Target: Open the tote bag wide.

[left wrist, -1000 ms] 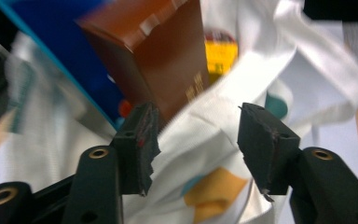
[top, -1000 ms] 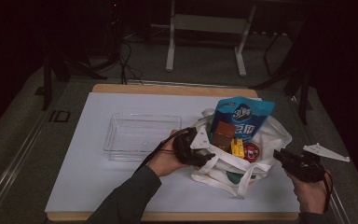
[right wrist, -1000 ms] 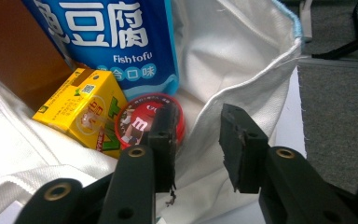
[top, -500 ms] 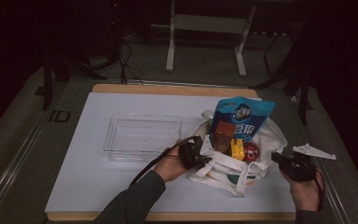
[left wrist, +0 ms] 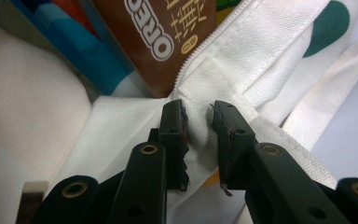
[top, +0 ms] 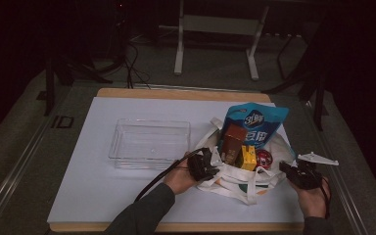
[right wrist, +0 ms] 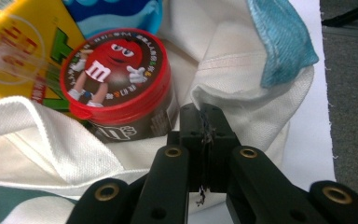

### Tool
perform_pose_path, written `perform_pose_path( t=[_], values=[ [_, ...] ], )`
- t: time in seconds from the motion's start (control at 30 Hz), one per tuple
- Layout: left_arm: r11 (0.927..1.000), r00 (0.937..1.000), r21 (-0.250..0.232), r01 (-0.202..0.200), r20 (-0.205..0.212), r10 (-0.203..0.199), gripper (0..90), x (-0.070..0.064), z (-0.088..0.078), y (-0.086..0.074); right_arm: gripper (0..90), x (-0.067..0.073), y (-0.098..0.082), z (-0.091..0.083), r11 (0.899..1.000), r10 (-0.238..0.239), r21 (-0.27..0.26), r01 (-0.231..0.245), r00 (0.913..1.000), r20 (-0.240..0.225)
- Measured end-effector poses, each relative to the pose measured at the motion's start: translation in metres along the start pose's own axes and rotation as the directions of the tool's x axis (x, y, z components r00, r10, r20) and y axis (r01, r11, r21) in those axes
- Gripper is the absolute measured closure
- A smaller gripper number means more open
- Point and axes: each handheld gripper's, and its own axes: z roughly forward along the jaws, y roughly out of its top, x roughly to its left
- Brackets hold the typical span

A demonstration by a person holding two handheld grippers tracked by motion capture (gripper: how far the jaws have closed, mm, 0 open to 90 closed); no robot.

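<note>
Both grippers black: left gripper (left wrist: 199,128), right gripper (right wrist: 206,128). Brass-ringed rivets seen on jaw linkages. Serrated pad edges noted on left. Grey three-cornered plate (top: 317,159) mounted atop right gripper. Black cable (top: 154,181) trailed from left. Dark grey sleeve (top: 142,215) worn.

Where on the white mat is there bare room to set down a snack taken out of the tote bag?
The white mat is bare along the near edge left of the left forearm, and in the strip behind the clear plastic tray. The tray itself looks empty. It is crowded on the right, where the white canvas tote bag of snacks sits between both grippers.
</note>
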Motion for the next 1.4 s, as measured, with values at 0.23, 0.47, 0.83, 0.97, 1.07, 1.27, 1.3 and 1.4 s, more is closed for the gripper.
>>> perform_pose_path(
  t=[0.23,0.47,0.83,0.97,1.07,1.27,1.3,1.4],
  values=[
    [0.9995,0.9993,-0.014,0.028,0.027,-0.028,71.2,0.002,-0.003,-0.002,87.0,0.0,0.001,0.0,1.0,-0.009,0.013,0.009,0.9999,-0.011],
    [0.9952,0.9984,-0.09,0.038,0.045,-0.034,59.6,0.008,-0.034,-0.001,71.3,-0.003,0.004,-0.025,0.999,-0.016,-0.037,0.015,0.9991,-0.039],
    [0.9772,0.9986,-0.207,0.045,-0.019,-0.05,56.2,0.023,-0.082,0.007,60.8,-0.018,0.022,-0.054,0.992,-0.012,-0.129,0.012,0.9999,0.005],
    [0.9688,0.9963,-0.24,0.064,-0.041,-0.076,56.2,0.031,-0.089,0.01,58.6,-0.021,0.03,-0.053,0.99,-0.007,-0.144,0.01,0.9998,0.019],
    [0.963,0.9939,-0.262,0.065,-0.069,-0.086,56.3,0.036,-0.092,0.014,57.2,-0.023,0.036,-0.051,0.988,-0.011,-0.152,0.016,0.9995,0.03],
    [0.9646,0.9873,-0.253,0.072,-0.119,-0.105,56.5,0.048,-0.083,0.022,55.5,-0.022,0.051,-0.044,0.985,-0.034,-0.168,0.037,0.9991,0.024],
    [0.9655,0.9865,-0.248,0.078,-0.121,-0.111,56.6,0.05,-0.08,0.024,55.1,-0.02,0.054,-0.043,0.984,-0.045,-0.171,0.049,0.9987,0.024],
    [0.9676,0.983,-0.234,0.094,-0.132,-0.128,61.9,0.058,-0.072,0.029,55.1,-0.016,0.063,-0.037,0.981,-0.077,-0.175,0.08,0.9968,0.022]
  ],
)
